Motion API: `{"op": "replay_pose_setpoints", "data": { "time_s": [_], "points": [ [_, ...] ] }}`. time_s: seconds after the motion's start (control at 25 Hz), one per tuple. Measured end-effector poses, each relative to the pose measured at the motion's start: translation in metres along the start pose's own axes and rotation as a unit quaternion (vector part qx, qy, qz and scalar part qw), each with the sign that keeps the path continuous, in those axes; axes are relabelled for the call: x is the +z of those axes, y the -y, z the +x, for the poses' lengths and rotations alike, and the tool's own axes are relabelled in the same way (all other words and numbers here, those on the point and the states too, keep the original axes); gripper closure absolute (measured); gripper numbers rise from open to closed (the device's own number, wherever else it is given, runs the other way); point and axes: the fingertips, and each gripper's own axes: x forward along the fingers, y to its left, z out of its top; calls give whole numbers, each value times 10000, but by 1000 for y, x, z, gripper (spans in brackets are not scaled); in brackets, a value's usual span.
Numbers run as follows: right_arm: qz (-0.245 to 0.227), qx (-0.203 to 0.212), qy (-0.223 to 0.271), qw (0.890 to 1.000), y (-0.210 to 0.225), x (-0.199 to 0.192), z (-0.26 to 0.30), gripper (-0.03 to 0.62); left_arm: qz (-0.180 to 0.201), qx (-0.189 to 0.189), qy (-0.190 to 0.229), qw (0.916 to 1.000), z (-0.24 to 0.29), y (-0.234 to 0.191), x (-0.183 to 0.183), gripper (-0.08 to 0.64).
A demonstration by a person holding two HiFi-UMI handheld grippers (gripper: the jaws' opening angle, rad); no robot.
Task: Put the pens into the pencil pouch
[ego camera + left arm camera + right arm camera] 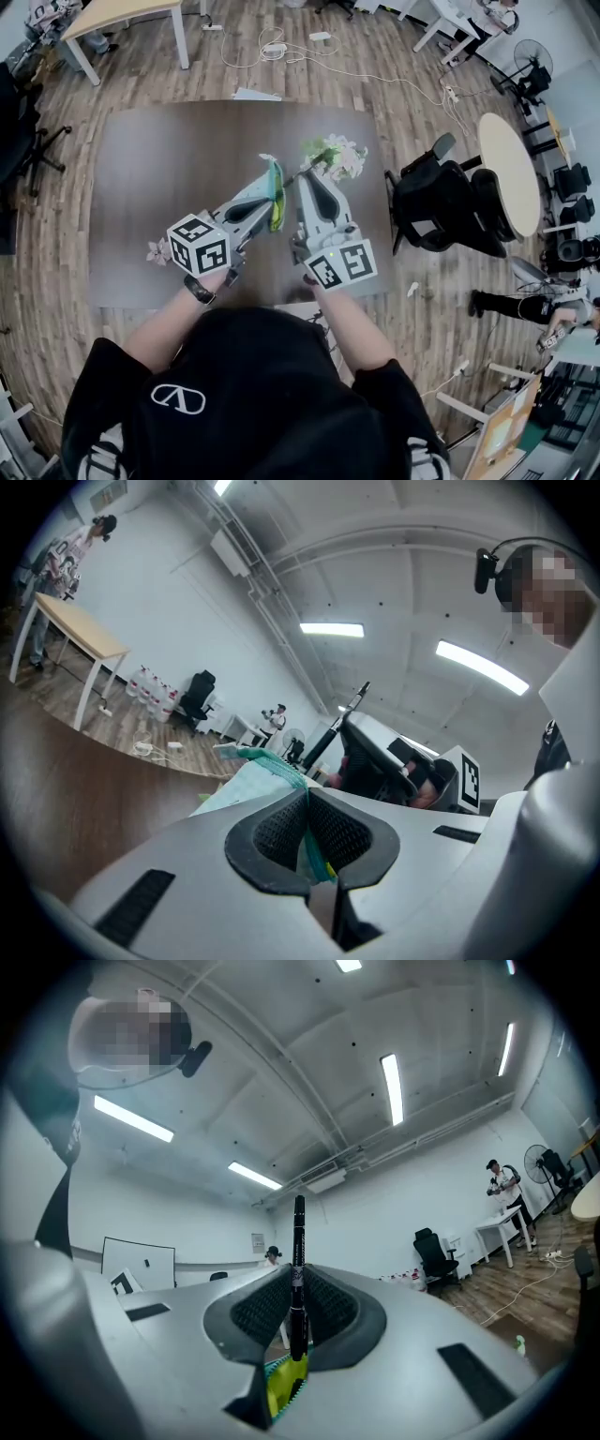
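A teal pencil pouch (276,194) with a yellow-green lining hangs above the dark table (159,159). My left gripper (271,195) is shut on its rim, and in the left gripper view the teal fabric (251,772) is pinched between the pads of this gripper (307,808). My right gripper (302,178) stands just right of the pouch, shut on a black pen (298,1269). The pen stands upright between the pads of the right gripper (296,1288), its lower end over the pouch's open mouth (284,1384). The left gripper view also shows that pen (344,719) slanting up.
A flower-patterned item (337,155) lies on the table behind the grippers, and a small floral piece (157,251) lies at the front left. Black office chairs (441,202) and a round table (511,169) stand to the right. Cables run over the floor (281,47) beyond.
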Motion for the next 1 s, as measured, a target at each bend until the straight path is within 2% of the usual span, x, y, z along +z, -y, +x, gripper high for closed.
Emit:
{"op": "replay_pose_setpoints", "data": {
  "time_s": [0.24, 0.4, 0.56, 0.64, 0.72, 0.84, 1.0],
  "points": [
    [253, 79, -120, 9996, -2, -10, 15, 551, 89, -81, 107, 9999, -1, 8, 9, 548],
    [431, 246, -460, 9977, -5, -26, 16, 551, 170, -92, 200, 9996, -4, 9, 14, 548],
    [477, 822, -975, 9907, -21, -43, 15, 538, 295, -132, 371, 9988, -6, 10, 24, 548],
    [440, 1147, -1110, 9862, -28, -45, 11, 466, 376, -166, 447, 9982, -7, 10, 27, 548],
    [348, 1296, -1228, 9833, -32, -45, 8, 447, 389, -151, 484, 9980, -9, 7, 29, 548],
    [303, 1251, -1240, 9839, -29, -41, 7, 439, 366, -105, 486, 9981, -10, 3, 31, 548],
    [443, 970, -1028, 9890, -16, -33, 1, 439, 346, -31, 439, 9984, -10, -3, 29, 548]
  ]
}}
